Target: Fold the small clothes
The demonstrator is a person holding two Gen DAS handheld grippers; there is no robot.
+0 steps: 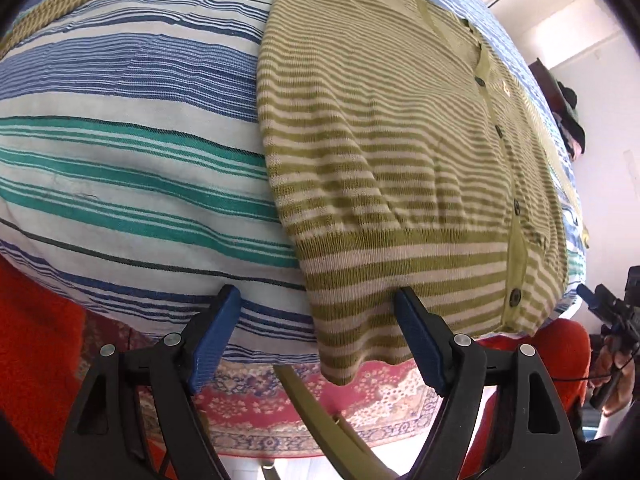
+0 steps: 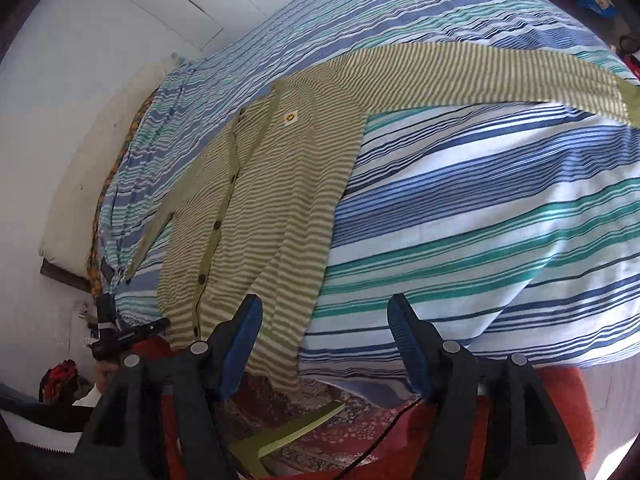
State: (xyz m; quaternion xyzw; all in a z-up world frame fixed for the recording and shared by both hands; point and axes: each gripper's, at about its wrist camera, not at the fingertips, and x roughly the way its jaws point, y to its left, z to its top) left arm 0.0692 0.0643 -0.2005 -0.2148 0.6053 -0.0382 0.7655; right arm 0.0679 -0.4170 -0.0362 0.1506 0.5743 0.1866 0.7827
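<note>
Folding has hardly begun: the striped cardigan lies flat and buttoned on the bed, hem hanging over the edge, one sleeve stretched out sideways. Both the left gripper and right gripper have jaws wide apart, holding nothing. A patterned rug covers the floor; white walls stand behind.

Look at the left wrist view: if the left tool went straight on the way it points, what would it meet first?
Probably the ribbed hem of the green-and-cream striped knitted cardigan, hanging over the edge of the blue-and-teal striped bed cover; the left tool stands open, and depth is unclear.
</note>
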